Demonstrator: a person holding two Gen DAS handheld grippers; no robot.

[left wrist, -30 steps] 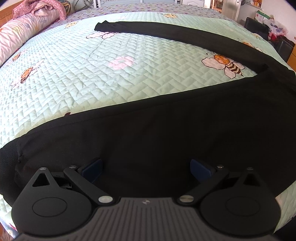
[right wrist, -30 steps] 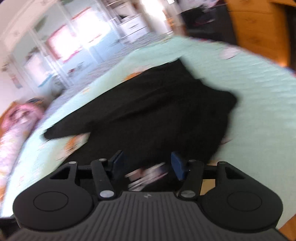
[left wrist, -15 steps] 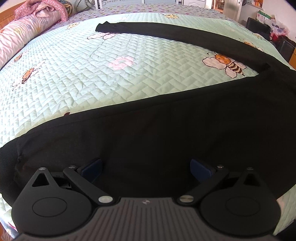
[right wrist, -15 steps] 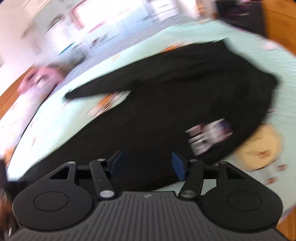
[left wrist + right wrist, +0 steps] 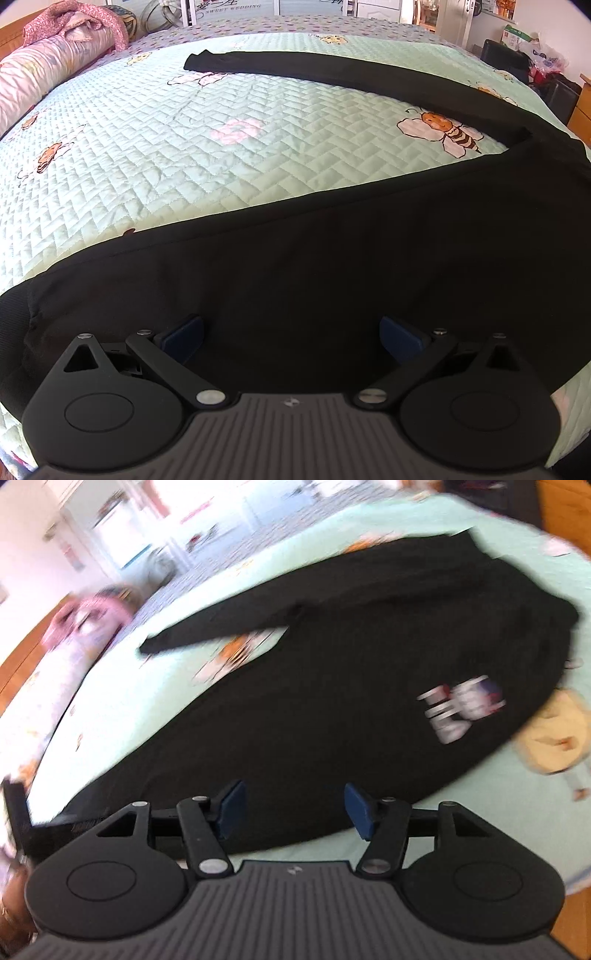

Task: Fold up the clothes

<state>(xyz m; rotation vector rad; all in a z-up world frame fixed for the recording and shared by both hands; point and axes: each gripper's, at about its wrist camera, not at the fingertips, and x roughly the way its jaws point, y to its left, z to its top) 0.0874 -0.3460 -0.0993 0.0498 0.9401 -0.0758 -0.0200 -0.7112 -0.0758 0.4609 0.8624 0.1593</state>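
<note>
- A black long-sleeved top lies spread flat on the bed, right under and ahead of the left hand-held gripper; its body fills the near part of that view.
- One sleeve stretches out far ahead of the left hand-held gripper, running from the upper right across to a cuff at the upper left, flat on the quilt.
- In the right wrist view, which is blurred, the same top lies ahead of the right hand-held gripper, with a white and coloured printed logo ahead and to its right.
- The left hand-held gripper stands spread wide above the fabric, its blue pads well apart and nothing pinched between them.
- The right hand-held gripper is also parted, with its blue pads apart above the near hem; no cloth is caught between them.
- The quilt under the top is pale green, stitched in a zigzag pattern and printed with cartoon bees and a pink flower.
- Far ahead and to the left of the left hand-held gripper, a pink rolled bedding bundle lies along the bed's edge.
- A yellow cartoon print shows on the quilt to the right of the right hand-held gripper, just beside the top's edge.
</note>
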